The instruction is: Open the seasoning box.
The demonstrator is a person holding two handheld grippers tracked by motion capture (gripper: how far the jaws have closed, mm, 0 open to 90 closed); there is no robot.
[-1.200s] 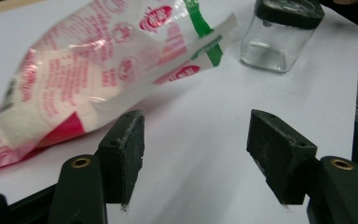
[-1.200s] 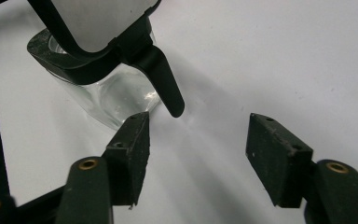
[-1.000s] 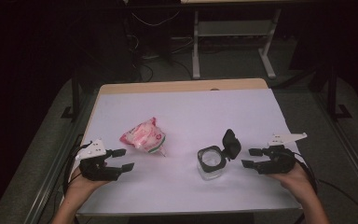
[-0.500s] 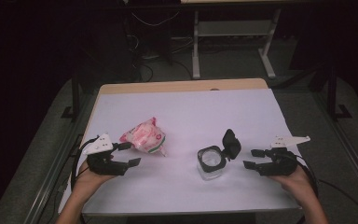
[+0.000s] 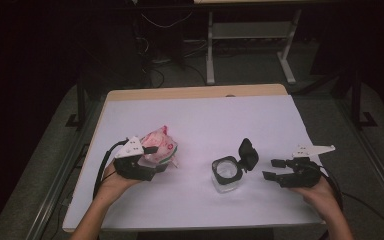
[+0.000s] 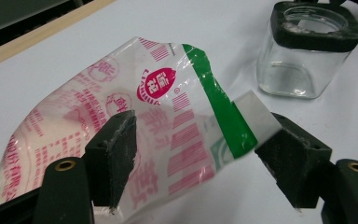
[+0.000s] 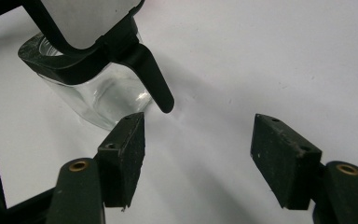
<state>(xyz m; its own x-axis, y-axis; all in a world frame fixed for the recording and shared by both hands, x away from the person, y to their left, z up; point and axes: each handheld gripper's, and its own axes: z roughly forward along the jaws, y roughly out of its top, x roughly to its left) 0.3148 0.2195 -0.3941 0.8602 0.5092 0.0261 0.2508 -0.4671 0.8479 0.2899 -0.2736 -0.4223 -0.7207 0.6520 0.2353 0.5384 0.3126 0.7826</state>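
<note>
A pink-and-white printed plastic bag (image 5: pixel 161 144) with a green stripe lies left of centre on the white table (image 5: pixel 205 112). My left gripper (image 5: pixel 158 159) has come up to it. Its jaws have just been opening and now stand open with the bag (image 6: pixel 168 112) between them (image 6: pixel 200 158). The bag's corner reaches the right pad (image 6: pixel 289 154), and I see no squeeze. A square glass jar (image 5: pixel 226 175) with a black rim stands right of centre, its black flip lid (image 5: pixel 248 152) raised. My right gripper (image 5: pixel 271 169) rests open just right of the jar (image 7: pixel 98 95), nothing between its pads (image 7: pixel 198 154).
The jar (image 6: pixel 303 51) stands a short way beyond the bag in the left gripper view. A wooden strip (image 5: pixel 195 93) runs along the table's far edge. Behind it are a metal stand (image 5: pixel 245 35) and cables on a dark floor. The left gripper's cable (image 5: pixel 102 165) loops near the table's left edge.
My left gripper has slid right across the table to the bag, and its jaws now stand on either side of it. The right gripper, jar and lid have not moved.
</note>
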